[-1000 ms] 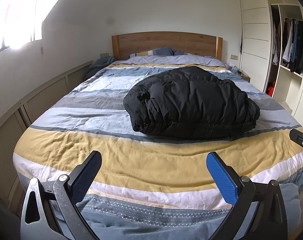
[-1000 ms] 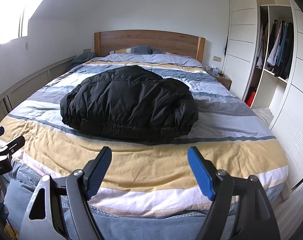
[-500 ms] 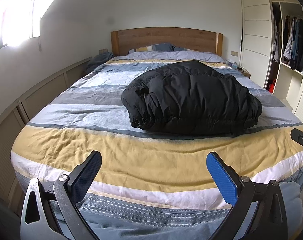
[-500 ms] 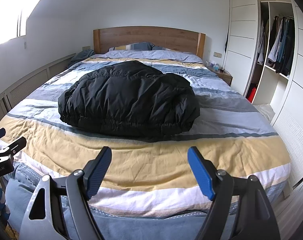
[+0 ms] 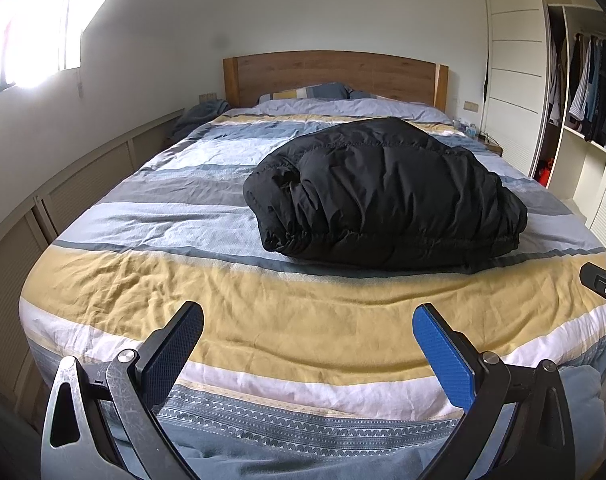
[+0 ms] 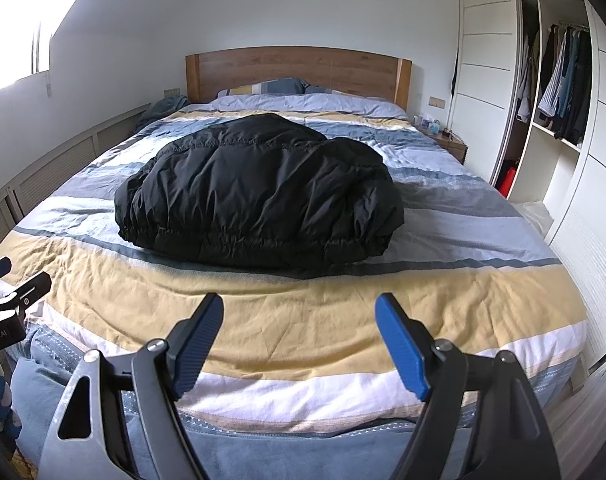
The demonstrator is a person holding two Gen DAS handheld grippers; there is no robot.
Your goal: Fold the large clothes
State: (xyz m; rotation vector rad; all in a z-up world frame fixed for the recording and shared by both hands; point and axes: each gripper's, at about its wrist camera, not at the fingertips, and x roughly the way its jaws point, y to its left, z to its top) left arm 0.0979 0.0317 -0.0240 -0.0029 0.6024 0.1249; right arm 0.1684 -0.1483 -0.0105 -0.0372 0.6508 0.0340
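black jacket [image 5: 387, 192] lies bundled mid-bed [image 5: 263, 312], well beyond left gripper [image 5: 307, 344] and right gripper [image 6: 299, 338], both spread wide and empty; risk: slick puffy fabric may slip or spring unfolded when pinched.

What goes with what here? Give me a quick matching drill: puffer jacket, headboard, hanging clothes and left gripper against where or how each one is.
Things:
1. black puffer jacket
2. wooden headboard
3. hanging clothes
4. left gripper

Places or states:
A. in the open wardrobe, right side
B. open, holding nothing
C. bundled on the striped duvet
D. against the far wall, behind the pillows

Pairs: 1-C, 2-D, 3-A, 4-B
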